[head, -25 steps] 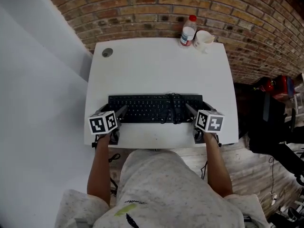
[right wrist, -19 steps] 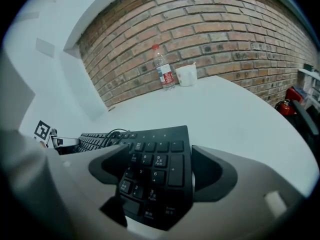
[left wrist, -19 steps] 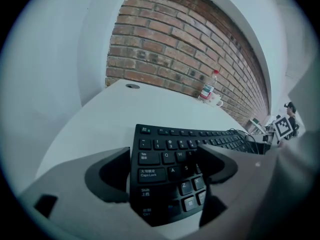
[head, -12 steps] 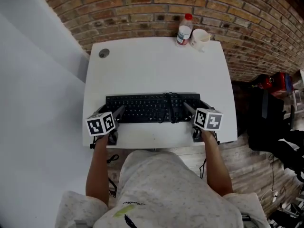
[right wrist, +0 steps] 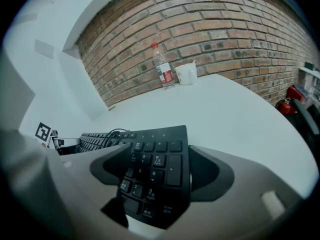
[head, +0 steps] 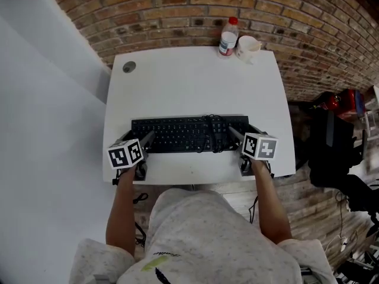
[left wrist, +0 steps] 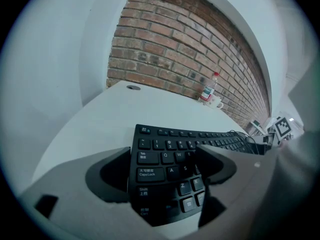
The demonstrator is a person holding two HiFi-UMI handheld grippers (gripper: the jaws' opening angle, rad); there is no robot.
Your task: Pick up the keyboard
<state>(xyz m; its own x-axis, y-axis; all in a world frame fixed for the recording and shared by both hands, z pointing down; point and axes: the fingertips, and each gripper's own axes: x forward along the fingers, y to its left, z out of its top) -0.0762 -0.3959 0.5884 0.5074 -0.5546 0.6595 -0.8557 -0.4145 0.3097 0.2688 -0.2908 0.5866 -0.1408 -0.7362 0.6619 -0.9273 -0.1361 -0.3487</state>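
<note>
A black keyboard point(head: 183, 135) lies flat across the near half of the white table point(head: 195, 81), with its cable coiled on the keys right of the middle. My left gripper point(head: 137, 139) straddles its left end point(left wrist: 165, 154): one jaw stands outside the short edge, the other over the letter keys, and a sliver of table shows at the outer jaw. My right gripper point(head: 244, 132) straddles the number-pad end point(right wrist: 155, 159) the same way. Its jaws are closing, with a thin gap still at the outer edge. Neither gripper presses on the keyboard.
A water bottle point(head: 227, 37) and a white cup point(head: 247, 47) stand at the table's far right corner against the brick wall. A round cable hole point(head: 128, 67) is at the far left. A dark bag point(head: 331, 141) and red object point(head: 346, 102) sit right of the table.
The head view has shifted a little. Both grippers and the keyboard keep their places on the table.
</note>
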